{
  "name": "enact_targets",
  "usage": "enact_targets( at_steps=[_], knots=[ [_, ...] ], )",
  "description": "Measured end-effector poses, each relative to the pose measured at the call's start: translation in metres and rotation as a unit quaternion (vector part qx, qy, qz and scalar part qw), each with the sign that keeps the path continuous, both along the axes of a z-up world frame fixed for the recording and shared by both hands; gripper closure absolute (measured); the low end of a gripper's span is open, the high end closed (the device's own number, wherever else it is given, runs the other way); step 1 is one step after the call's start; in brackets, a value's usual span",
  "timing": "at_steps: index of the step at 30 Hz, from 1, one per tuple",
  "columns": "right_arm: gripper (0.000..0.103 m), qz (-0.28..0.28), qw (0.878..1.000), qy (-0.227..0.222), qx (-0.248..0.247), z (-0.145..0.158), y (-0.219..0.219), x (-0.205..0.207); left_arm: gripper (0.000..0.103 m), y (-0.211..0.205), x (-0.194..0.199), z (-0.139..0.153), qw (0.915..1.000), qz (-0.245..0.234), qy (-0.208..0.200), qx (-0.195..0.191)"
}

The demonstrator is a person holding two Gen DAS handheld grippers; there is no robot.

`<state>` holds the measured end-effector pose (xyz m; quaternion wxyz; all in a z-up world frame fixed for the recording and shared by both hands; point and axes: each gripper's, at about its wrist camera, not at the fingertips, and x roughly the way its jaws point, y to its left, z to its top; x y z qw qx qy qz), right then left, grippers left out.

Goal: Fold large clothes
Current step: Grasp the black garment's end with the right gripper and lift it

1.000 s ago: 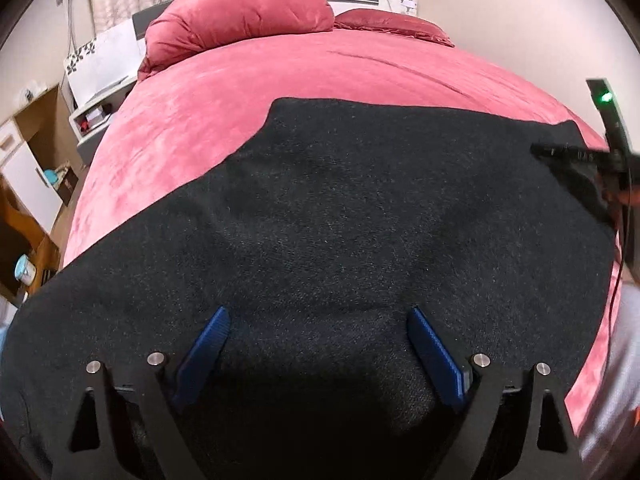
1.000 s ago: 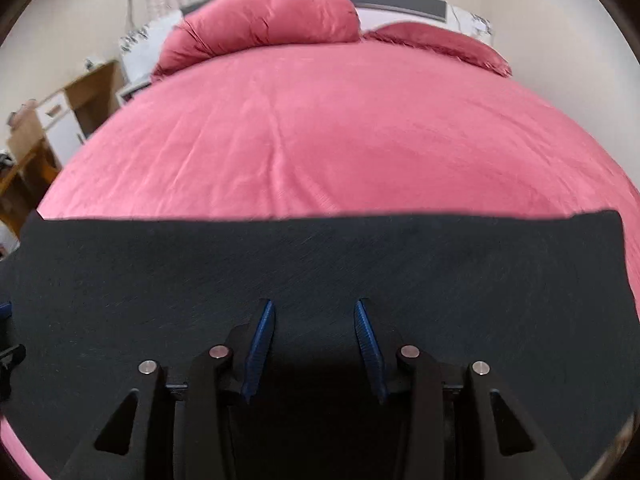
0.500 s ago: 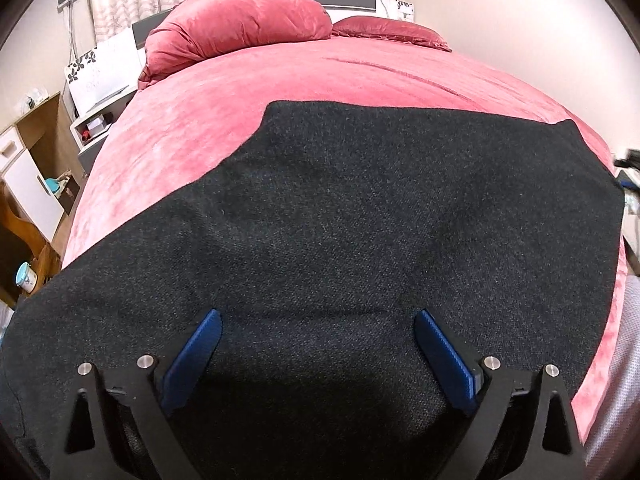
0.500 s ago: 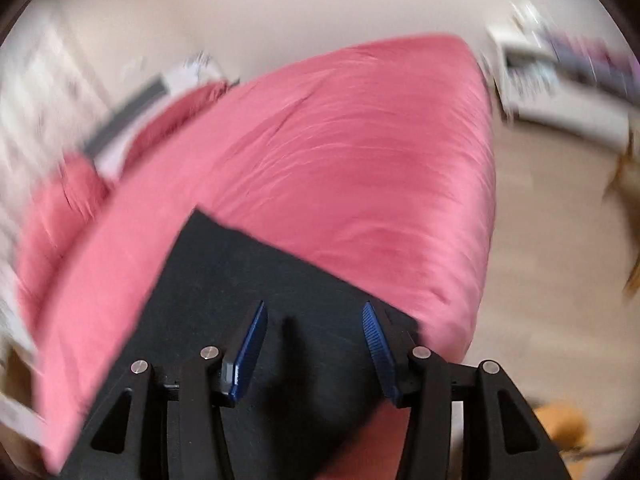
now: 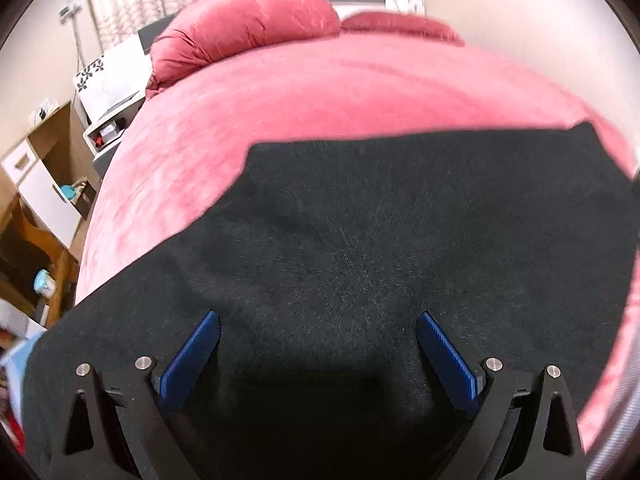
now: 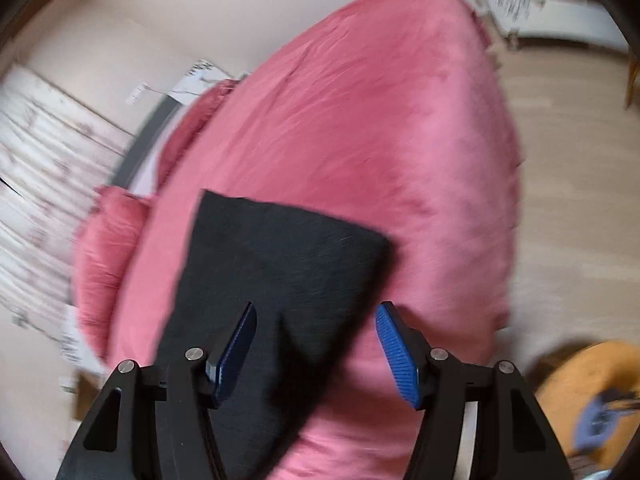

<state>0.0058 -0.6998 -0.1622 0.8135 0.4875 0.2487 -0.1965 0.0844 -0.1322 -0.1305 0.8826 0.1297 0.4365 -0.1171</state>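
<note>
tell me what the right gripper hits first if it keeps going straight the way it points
Most likely the black garment spread on the pink bed. The right gripper, jaws opening with nothing clamped, points down at the cloth's corner; blur makes the depth uncertain.

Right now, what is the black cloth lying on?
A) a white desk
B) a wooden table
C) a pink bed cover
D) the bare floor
C: the black cloth is spread flat over the pink bed cover, with pink pillows beyond it at the head of the bed; the right wrist view shows the same cloth on the pink cover near the bed's edge.
</note>
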Motion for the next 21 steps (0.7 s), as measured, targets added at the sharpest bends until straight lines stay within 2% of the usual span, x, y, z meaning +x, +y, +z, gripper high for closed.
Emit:
enact_targets(
  at_steps=[1,5,7,10,14,15,16,17,18,19,21],
  knots=[
    [0.039,0.004,1.000,-0.019,0.010,-0.003,0.002,0.004,0.000,-0.003,0.002,-0.004,1.0000,0.002,0.003,0.005],
    [0.039,0.013,0.996,-0.084,0.033,-0.014,0.008,0.011,0.000,-0.001,0.003,-0.009,0.9997,0.009,0.003,-0.023],
    [0.039,0.023,0.993,-0.109,0.044,-0.018,0.012,0.014,0.000,0.000,0.003,-0.010,0.9997,0.008,0.000,-0.024],
    [0.039,0.026,0.995,-0.093,0.038,-0.025,0.014,0.023,0.000,-0.002,0.001,-0.010,0.9997,0.009,-0.003,-0.025],
    [0.039,0.007,0.994,-0.100,0.051,-0.029,0.010,0.028,0.000,-0.001,0.001,-0.010,0.9995,0.008,-0.004,-0.029],
    [0.044,0.002,0.994,-0.098,0.054,-0.029,0.009,0.030,0.000,-0.001,0.001,-0.010,0.9995,0.008,-0.005,-0.029],
    [0.056,-0.003,0.994,-0.092,0.057,-0.031,0.008,0.031,0.000,0.001,0.004,-0.010,0.9995,0.008,-0.005,-0.030],
    [0.063,-0.011,0.995,-0.082,0.062,-0.033,0.007,0.031,0.000,0.002,0.003,-0.011,0.9995,0.008,-0.006,-0.031],
    [0.080,-0.018,0.995,-0.071,0.068,-0.036,0.004,0.032,0.000,0.002,0.003,-0.011,0.9994,0.007,-0.005,-0.032],
    [0.087,-0.022,0.995,-0.064,0.079,-0.039,0.001,0.032,0.000,0.003,0.002,-0.011,0.9994,0.007,-0.005,-0.033],
    [0.089,-0.027,0.989,-0.084,0.118,-0.045,-0.005,0.028,0.000,0.004,0.004,-0.011,0.9993,0.007,-0.003,-0.035]
  ],
)
